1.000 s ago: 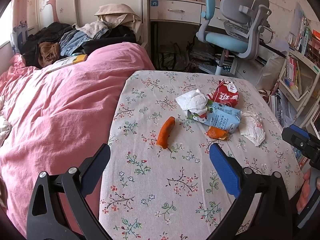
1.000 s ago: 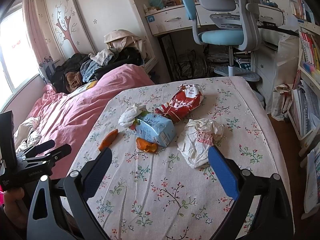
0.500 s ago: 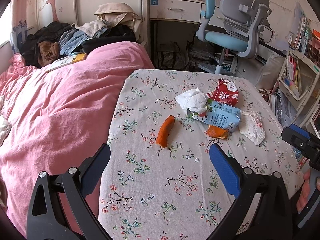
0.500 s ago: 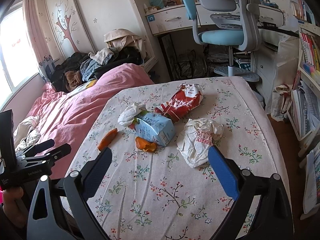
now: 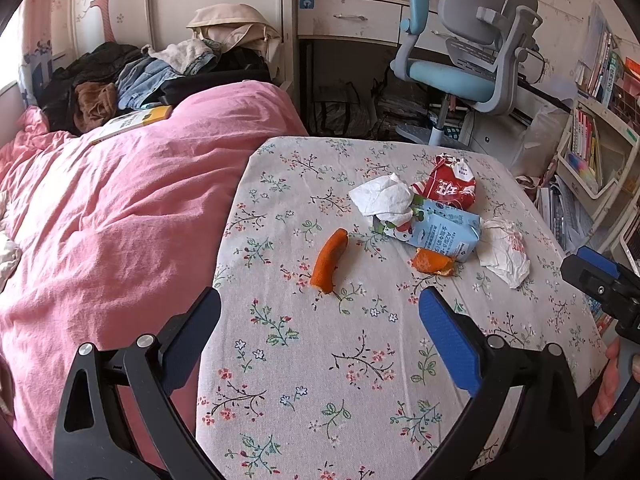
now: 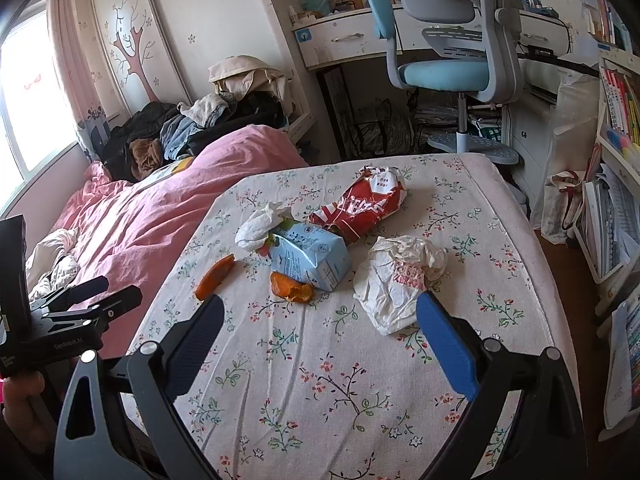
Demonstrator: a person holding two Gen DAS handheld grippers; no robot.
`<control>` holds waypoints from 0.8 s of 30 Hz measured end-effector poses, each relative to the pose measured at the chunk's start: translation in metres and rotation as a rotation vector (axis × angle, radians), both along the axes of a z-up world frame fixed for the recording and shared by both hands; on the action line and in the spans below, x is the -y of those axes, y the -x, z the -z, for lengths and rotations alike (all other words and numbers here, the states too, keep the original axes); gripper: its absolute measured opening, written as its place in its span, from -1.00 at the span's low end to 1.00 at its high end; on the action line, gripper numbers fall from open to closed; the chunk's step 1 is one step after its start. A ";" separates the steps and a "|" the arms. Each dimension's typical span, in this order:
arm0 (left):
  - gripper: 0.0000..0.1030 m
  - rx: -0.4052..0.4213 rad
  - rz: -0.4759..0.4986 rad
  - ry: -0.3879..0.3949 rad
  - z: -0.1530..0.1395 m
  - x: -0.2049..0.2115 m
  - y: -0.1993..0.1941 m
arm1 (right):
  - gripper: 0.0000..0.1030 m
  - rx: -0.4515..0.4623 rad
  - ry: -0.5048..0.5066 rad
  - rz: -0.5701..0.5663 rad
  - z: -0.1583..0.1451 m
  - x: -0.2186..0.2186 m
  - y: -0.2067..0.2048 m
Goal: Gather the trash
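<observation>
Trash lying clustered on floral table (image 5: pixel 320 360), blue carton (image 6: pixel 310 258) touching orange peel (image 6: pixel 290 288), left claw (image 5: pixel 318 326) and right claw (image 6: pixel 318 328) hovering wide open, gripping nothing

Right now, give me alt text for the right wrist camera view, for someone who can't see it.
The open right gripper hovers over a floral tablecloth strewn with trash: a crumpled white wrapper, a blue carton, a red snack bag, a white tissue and two orange peels. The left gripper shows at the left, before a pink bed.
</observation>
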State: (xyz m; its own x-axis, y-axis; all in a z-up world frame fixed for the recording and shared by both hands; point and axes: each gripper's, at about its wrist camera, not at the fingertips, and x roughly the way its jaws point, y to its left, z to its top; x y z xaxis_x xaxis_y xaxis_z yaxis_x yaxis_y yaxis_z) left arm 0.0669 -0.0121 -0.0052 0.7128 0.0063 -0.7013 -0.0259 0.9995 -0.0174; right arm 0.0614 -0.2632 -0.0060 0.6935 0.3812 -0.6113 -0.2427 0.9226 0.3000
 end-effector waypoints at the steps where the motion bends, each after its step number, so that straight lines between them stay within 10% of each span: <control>1: 0.86 -0.001 0.001 0.000 0.001 0.000 0.001 | 0.80 0.000 0.001 0.000 0.000 0.000 0.000; 24: 0.86 -0.005 -0.080 0.097 -0.007 -0.044 -0.004 | 0.80 0.004 0.028 -0.004 0.002 0.007 0.001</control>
State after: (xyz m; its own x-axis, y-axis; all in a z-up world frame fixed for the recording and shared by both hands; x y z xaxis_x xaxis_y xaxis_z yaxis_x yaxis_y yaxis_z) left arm 0.0711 0.0318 0.0015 0.7092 -0.0047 -0.7049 -0.1062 0.9878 -0.1135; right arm 0.0608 -0.2702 -0.0081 0.6946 0.3670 -0.6187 -0.2479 0.9295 0.2731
